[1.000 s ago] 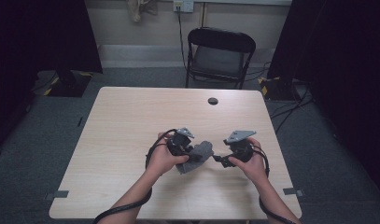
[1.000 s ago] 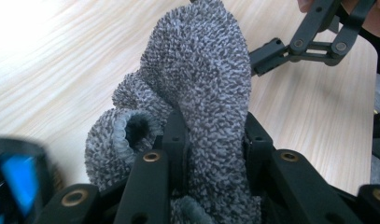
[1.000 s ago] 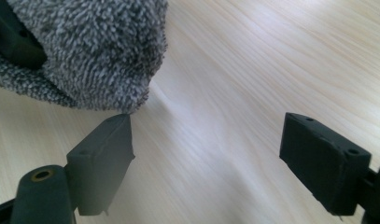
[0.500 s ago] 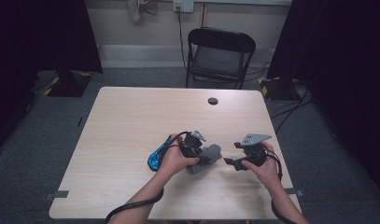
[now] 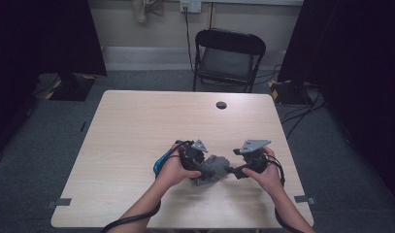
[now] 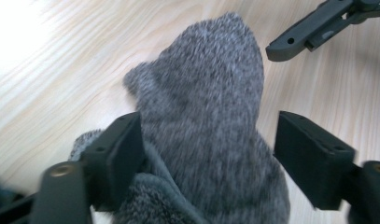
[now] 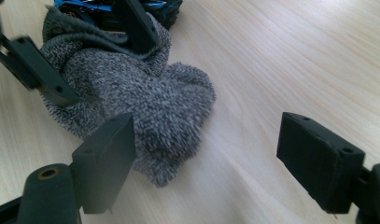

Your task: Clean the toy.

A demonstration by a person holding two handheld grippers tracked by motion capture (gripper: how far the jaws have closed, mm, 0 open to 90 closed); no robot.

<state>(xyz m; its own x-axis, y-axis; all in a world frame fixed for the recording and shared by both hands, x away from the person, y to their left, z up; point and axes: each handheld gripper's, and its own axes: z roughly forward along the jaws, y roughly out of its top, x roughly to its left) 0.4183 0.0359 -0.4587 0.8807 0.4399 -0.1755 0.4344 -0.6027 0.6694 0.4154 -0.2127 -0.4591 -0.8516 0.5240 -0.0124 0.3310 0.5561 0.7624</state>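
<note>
Pale wooden table [image 5: 137, 141] bears a grey sock [image 6: 211, 116]; left gripper [image 6: 208, 154], clamped before, has just been opening around it; right gripper [image 7: 206, 158] spread.

A grey knitted sock [image 6: 211, 121], bunched and folded, lies on the table between the left gripper's [image 6: 208, 154] parted jaws, its rounded end just beside the right gripper [image 7: 206, 158].

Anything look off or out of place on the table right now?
Mostly no. The grey sock lies bunched in a crumpled heap on the table, not flat. The left gripper has just been opening, the sock between its jaws with a gap on one side. The right gripper is open beside it.
</note>
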